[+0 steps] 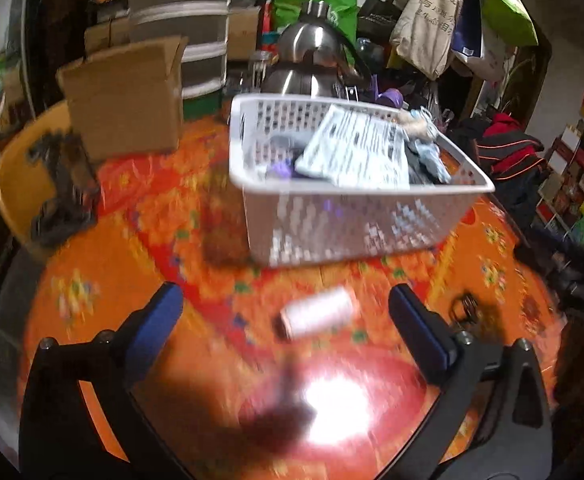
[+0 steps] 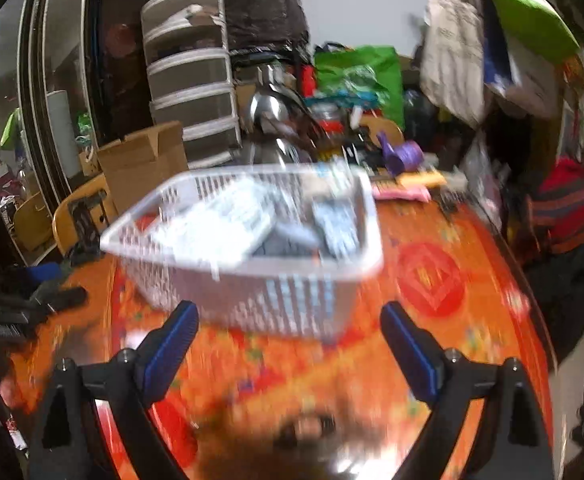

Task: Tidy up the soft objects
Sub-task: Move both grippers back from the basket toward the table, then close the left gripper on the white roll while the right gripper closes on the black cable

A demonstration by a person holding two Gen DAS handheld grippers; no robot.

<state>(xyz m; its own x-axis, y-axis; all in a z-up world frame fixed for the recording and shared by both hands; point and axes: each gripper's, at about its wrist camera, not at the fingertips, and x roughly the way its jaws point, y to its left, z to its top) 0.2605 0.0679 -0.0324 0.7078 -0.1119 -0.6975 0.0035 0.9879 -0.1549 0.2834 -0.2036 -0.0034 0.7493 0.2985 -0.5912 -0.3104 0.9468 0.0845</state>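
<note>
While both frames are smeared with blur, the layout reads clearly enough. At far left a cardboard box stands on the orange-patterned counter. Right of it sits a white perforated basket holding a grey-and-white patterned cloth and darker soft pieces. Near the left tongs, spread wide and empty, a small white roll lies on the counter between the fingers. The right tongs also gape empty, just before the basket.

Your table has that loud orange-red cloth; on it sit a white basket, cardboard box, and small white roll.
</note>
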